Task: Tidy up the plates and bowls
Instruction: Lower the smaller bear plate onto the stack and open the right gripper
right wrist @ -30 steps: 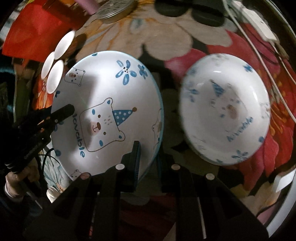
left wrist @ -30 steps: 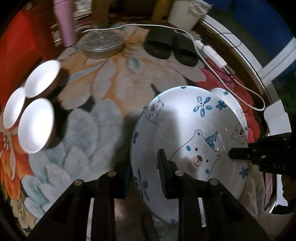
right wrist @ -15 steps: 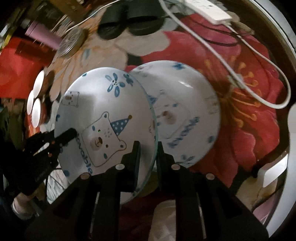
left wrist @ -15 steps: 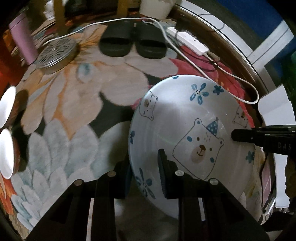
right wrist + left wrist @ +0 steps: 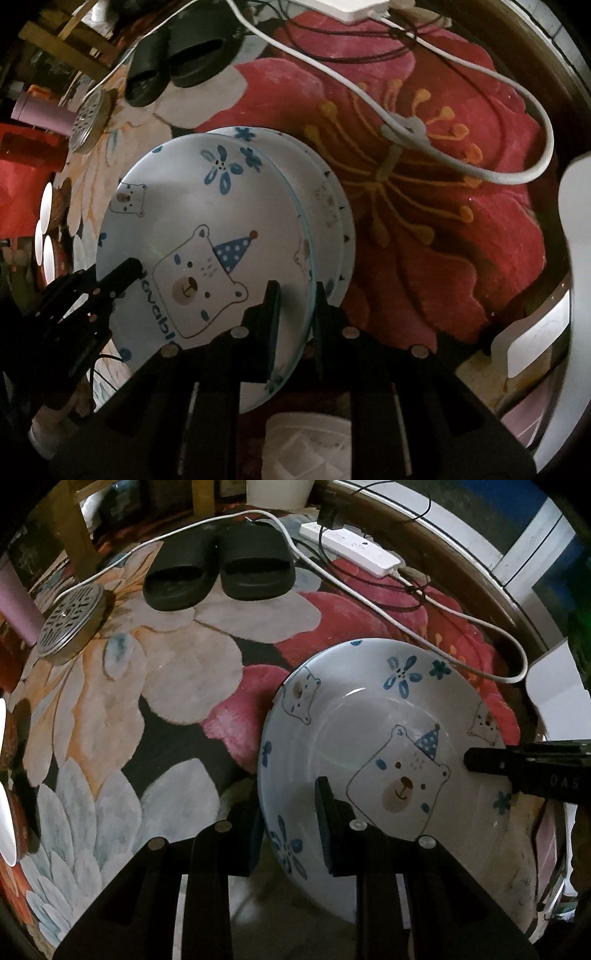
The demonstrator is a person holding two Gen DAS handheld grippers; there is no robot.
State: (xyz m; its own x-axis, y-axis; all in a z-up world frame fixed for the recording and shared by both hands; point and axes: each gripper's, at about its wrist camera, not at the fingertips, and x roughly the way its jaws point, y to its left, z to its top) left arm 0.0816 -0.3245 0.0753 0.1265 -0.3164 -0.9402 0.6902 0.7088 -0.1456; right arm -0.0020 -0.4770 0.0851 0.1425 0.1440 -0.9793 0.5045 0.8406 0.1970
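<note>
You have swung the bear plate [image 5: 207, 236] across until it covers the second plate [image 5: 328, 206]; a second ago they lay apart. It tilts, its face toward your left, over the red flower of the rug [image 5: 436, 177]. Your left gripper [image 5: 291, 827] and right gripper [image 5: 293, 314] each pinch its rim. Beyond the plate: two slippers [image 5: 221, 568], three small white bowls [image 5: 44, 229].

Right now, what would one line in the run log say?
left gripper: shut on bear plate | right gripper: shut on same plate | second plate: close behind, contact unclear
</note>
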